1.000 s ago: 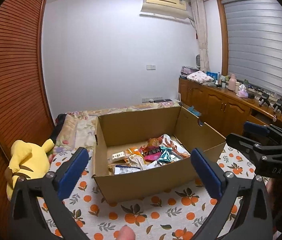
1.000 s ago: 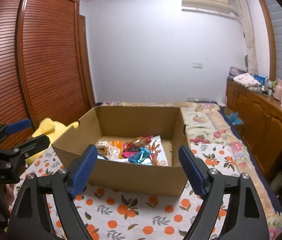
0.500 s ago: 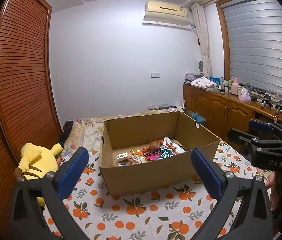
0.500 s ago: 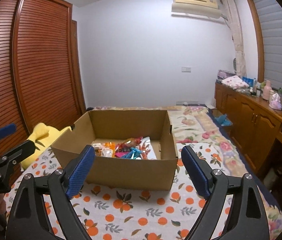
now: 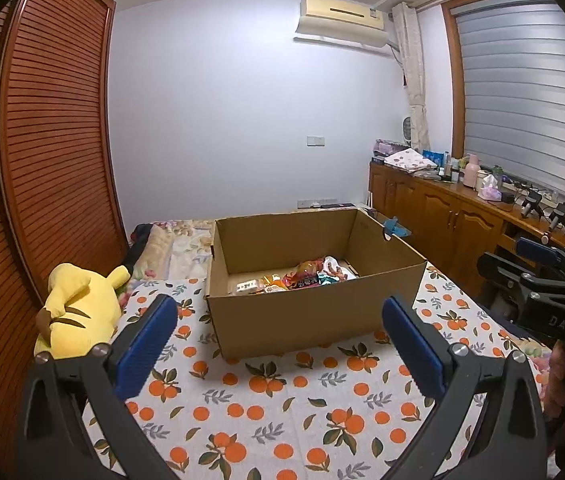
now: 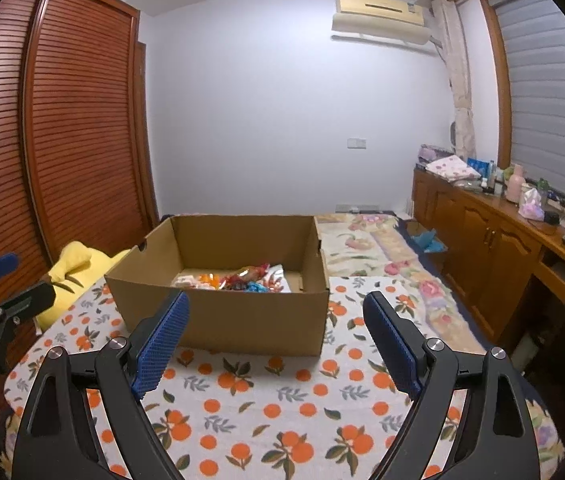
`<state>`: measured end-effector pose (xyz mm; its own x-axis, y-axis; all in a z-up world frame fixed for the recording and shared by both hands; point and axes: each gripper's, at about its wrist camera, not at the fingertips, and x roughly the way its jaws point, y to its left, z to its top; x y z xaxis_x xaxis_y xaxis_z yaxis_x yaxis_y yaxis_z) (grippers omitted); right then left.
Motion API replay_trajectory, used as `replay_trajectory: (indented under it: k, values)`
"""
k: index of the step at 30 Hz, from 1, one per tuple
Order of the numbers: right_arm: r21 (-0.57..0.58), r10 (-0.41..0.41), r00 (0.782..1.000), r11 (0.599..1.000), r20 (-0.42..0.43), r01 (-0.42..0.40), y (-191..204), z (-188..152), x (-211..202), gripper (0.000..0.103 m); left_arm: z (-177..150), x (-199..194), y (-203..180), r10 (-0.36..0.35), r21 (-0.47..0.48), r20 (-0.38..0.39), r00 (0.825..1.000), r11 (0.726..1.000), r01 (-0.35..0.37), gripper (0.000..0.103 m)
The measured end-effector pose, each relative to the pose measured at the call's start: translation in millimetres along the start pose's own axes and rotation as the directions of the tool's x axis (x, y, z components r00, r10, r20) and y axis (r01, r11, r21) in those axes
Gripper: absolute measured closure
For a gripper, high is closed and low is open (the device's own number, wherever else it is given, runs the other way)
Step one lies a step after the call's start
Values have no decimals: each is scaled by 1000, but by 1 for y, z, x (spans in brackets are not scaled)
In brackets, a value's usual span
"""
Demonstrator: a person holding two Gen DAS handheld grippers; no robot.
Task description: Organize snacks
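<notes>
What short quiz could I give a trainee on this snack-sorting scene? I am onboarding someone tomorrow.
1. True or false: the left gripper holds a snack packet.
2. Where are the colourful snack packets lying?
A. on the orange-print cloth
B. inside the open brown cardboard box
C. on the wooden sideboard
3. Fill in: the yellow plush toy lies to the ____ of the box in the left wrist view.

Key: 1 false; 2 B; 3 left.

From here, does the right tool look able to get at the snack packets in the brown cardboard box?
Probably yes: the right tool is open, the brown cardboard box has no lid, and the snack packets lie exposed.
</notes>
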<state>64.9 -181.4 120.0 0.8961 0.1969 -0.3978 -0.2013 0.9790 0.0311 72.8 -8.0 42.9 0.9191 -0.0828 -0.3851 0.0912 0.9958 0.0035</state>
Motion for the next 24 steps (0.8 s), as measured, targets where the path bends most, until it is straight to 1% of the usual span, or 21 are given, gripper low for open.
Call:
replay_trajectory:
  k: [10, 18, 24]
  values:
    - [-3, -14, 1000, 1000, -3, 14, -5, -11, -12, 13, -12, -10, 2, 19, -5, -19, 1000, 1000, -19, 0]
    - [-5, -12, 1000, 1000, -15, 12, -2, -27, -14, 13, -29, -7, 7, 32, -22, -39, 999, 999, -33, 0]
    - [-4, -10, 1000, 1000, -30, 10, -1, -34, -11, 13, -35, -2, 12, 35, -30, -55, 998, 999, -36, 0]
